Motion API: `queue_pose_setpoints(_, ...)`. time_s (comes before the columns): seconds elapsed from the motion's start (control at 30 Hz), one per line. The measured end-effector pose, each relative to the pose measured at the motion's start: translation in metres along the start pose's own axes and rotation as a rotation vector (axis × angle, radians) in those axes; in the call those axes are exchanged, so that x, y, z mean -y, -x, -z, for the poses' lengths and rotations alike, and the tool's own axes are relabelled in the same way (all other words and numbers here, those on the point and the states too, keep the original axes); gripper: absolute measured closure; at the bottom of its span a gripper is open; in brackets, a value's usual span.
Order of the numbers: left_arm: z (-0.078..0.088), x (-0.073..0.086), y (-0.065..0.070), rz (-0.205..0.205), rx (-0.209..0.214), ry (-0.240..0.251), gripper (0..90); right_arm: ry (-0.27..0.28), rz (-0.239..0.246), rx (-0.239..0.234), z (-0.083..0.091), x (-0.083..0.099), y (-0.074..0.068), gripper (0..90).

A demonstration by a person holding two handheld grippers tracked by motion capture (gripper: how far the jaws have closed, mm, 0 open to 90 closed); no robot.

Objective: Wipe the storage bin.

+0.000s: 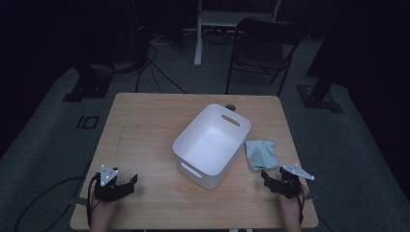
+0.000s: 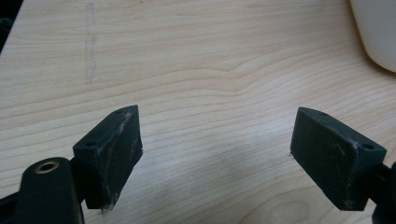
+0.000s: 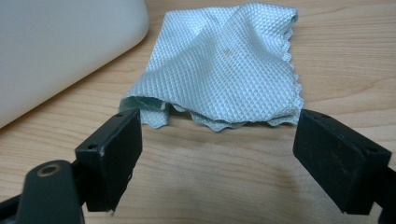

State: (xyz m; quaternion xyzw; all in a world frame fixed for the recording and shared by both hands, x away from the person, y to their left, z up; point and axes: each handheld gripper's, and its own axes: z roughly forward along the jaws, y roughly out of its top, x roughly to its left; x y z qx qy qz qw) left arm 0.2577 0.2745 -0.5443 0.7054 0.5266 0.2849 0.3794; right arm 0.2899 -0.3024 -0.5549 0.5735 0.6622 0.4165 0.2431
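So on the wooden table (image 1: 145,135) there's a white bin (image 1: 211,144), a crumpled light-blue cloth (image 3: 224,65) touching its right side, just ahead of the wide-open right gripper (image 3: 217,156), while the left gripper (image 2: 219,158) gapes over bare wood.

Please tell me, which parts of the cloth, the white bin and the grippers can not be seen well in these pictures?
- Cloth: its underside and inner folds are hidden by its own top layer, right gripper view.
- White bin: cut off by the frame edge in both gripper views.
- Left gripper and right gripper: small and dark in the high view.
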Motion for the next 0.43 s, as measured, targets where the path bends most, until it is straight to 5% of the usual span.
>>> queue_pose_setpoints(0.43,-0.0029,0.0011,0.0018,0.0,-0.017,-0.013,16.8,-0.017,0.006,-0.003,-0.002,-0.0009,-0.0004,15.5)
